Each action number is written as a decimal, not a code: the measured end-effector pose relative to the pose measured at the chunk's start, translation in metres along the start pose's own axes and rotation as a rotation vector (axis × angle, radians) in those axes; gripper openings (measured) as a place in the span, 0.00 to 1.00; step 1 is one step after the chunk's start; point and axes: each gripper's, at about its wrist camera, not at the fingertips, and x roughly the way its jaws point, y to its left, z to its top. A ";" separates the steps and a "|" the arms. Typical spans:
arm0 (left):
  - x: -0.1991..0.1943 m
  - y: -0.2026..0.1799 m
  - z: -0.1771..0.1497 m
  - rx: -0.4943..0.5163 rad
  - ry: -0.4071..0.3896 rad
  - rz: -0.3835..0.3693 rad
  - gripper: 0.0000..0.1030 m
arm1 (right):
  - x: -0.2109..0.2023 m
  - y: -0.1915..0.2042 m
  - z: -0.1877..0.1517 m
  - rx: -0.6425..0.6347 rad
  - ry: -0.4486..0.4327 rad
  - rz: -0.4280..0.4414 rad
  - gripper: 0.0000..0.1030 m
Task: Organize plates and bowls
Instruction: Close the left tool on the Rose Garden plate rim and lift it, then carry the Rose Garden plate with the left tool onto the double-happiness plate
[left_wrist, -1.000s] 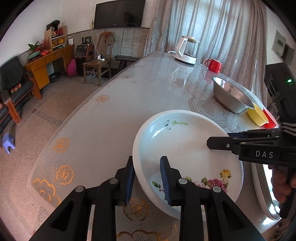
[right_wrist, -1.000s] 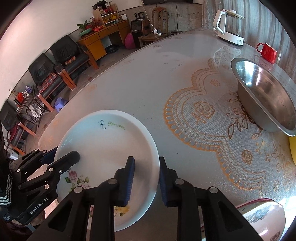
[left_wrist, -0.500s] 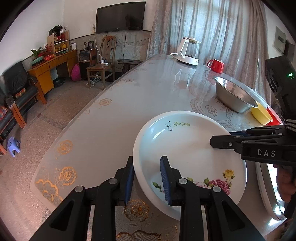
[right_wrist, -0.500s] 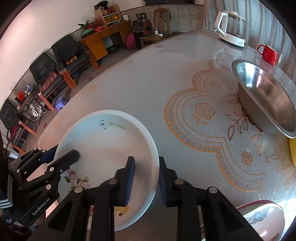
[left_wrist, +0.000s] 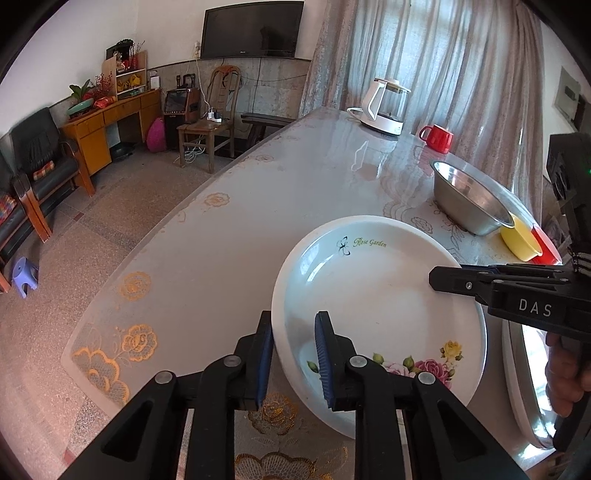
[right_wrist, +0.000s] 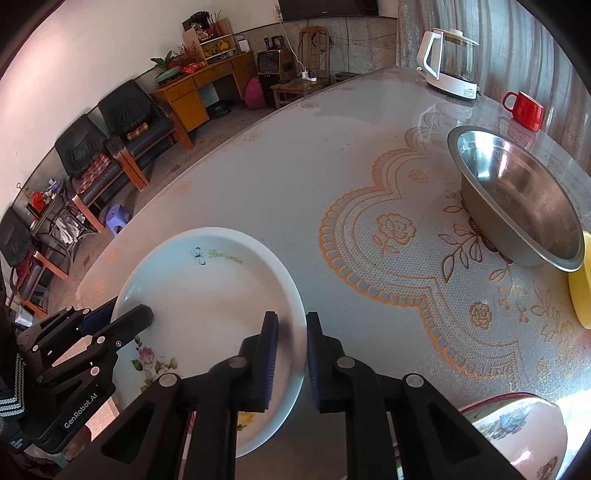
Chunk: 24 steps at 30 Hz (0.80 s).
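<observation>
A white plate (left_wrist: 376, 295) with pink roses and the words "Rose Garden" lies tilted over the table's near end, held from both sides. My left gripper (left_wrist: 293, 354) straddles its left rim, one pad outside and one inside the well, jaws closing onto it. In the right wrist view the plate (right_wrist: 207, 295) has my right gripper (right_wrist: 291, 350) clamped over its right rim, jaws closing too. Each gripper shows in the other's view: the right gripper (left_wrist: 443, 275) at the plate's right edge, the left gripper (right_wrist: 125, 315) at its left edge.
A steel bowl (right_wrist: 524, 199) stands at the right with a yellow bowl (right_wrist: 581, 284) beside it. Farther back are a red mug (right_wrist: 526, 109) and a white kettle (right_wrist: 448, 62). A floral bowl (right_wrist: 517, 432) sits near right. The table edge (left_wrist: 110, 291) curves along the left.
Both pairs of jaws have narrowed on the plate's rim, the right pair more clearly. The plate and both hands have stayed nearly where they were.
</observation>
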 end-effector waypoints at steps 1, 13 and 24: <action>-0.001 0.000 0.000 0.000 -0.003 0.002 0.21 | -0.003 0.000 -0.001 0.004 -0.014 -0.003 0.14; -0.009 -0.002 0.011 -0.038 -0.023 -0.048 0.21 | -0.032 -0.008 -0.006 0.056 -0.122 0.026 0.12; -0.029 -0.026 0.022 0.011 -0.084 -0.087 0.21 | -0.072 -0.022 -0.016 0.127 -0.237 0.039 0.12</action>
